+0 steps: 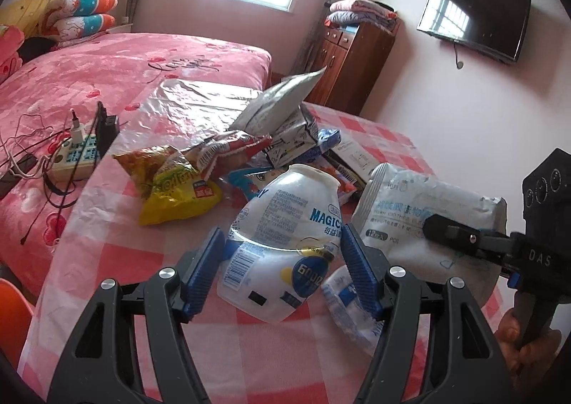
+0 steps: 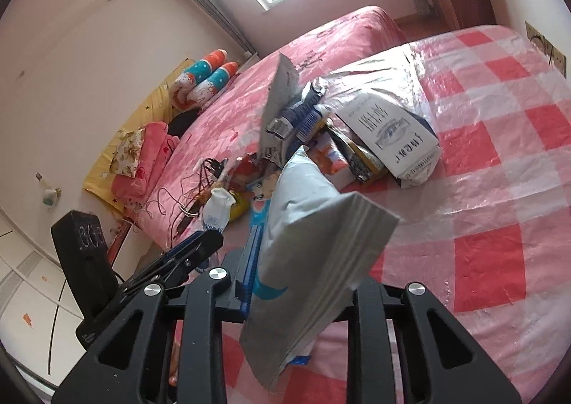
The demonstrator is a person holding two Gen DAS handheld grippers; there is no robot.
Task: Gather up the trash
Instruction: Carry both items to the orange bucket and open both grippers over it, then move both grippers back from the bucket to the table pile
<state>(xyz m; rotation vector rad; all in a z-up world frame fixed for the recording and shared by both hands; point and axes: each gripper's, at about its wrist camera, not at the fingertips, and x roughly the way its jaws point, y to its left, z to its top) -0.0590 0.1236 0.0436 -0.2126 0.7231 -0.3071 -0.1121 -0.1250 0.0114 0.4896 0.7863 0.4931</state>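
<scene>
Left gripper: held spread around a clear plastic bottle with a white and blue label; the blue pads are seen at either flank, and whether they press on it cannot be told.
Bottle: tilted, neck pointing away toward the litter pile, above the pink checked table cover.
Right gripper: pinched on a flat white wipes packet, which is lifted clear of the cover; no earlier view is given.
Packet in the left view: the white packet is seen just right of the bottle, with a black finger of the other tool laid over its face.
Small wrapper: a crumpled white and blue wrapper is lying just beside the right pad, partly hidden by it.
Litter pile: a yellow snack bag, a red snack bag and a grey mailer pouch are heaped beyond the bottle, close ahead of both tools.
Further litter: a white printed bag and a dark box are lying behind the packet.
Left edge: a power strip with tangled cables is resting on the pink bed, beside the table edge.
Room: a wall television and a wooden cabinet are seen behind.
</scene>
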